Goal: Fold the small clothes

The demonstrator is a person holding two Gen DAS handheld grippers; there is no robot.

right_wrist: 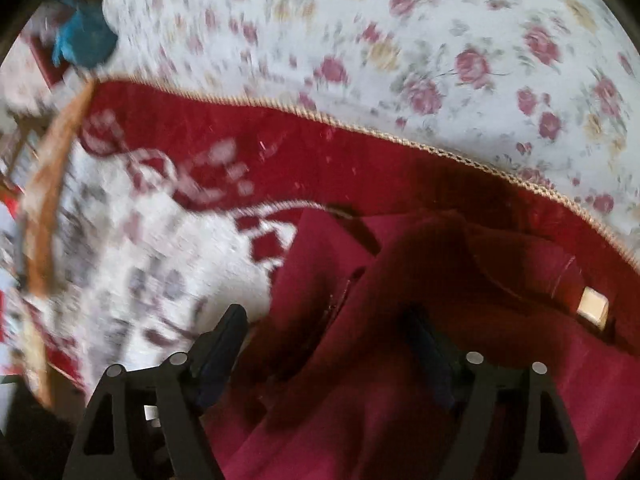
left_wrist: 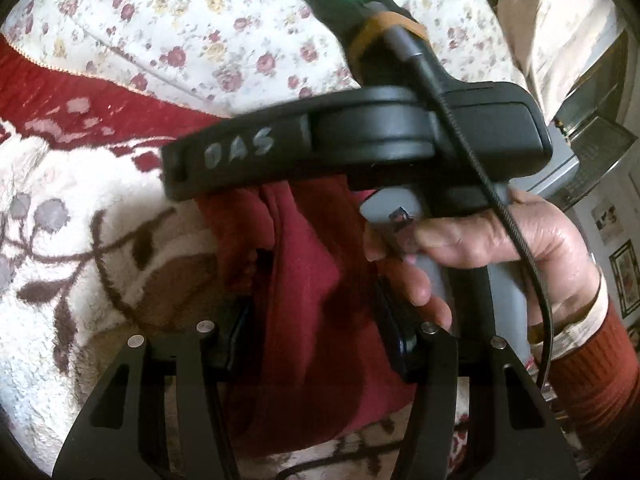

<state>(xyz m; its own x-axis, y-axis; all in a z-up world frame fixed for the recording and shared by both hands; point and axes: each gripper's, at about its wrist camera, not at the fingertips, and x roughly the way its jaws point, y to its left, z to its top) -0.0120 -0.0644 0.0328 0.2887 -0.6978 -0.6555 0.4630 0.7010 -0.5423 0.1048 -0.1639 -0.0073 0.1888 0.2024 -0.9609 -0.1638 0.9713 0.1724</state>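
A dark red small garment (left_wrist: 304,264) lies bunched on a fleece blanket (left_wrist: 60,280). My left gripper (left_wrist: 316,328) is open, its jaws wide apart with the red cloth lying between them. The other gripper's black body (left_wrist: 360,132), held in a hand (left_wrist: 500,240), crosses just above it in the left wrist view. In the right wrist view the same red garment (right_wrist: 400,320) fills the lower middle, with a beige tag (right_wrist: 592,306) at its right. My right gripper (right_wrist: 328,332) is open over the cloth; the view is blurred.
The red and white fleece blanket (right_wrist: 160,248) with a gold braided edge (right_wrist: 400,136) lies over a floral sheet (right_wrist: 440,40). A blue object (right_wrist: 84,40) sits at the far left. A wooden curved rim (right_wrist: 52,184) runs along the left. Furniture and pictures (left_wrist: 600,184) stand at right.
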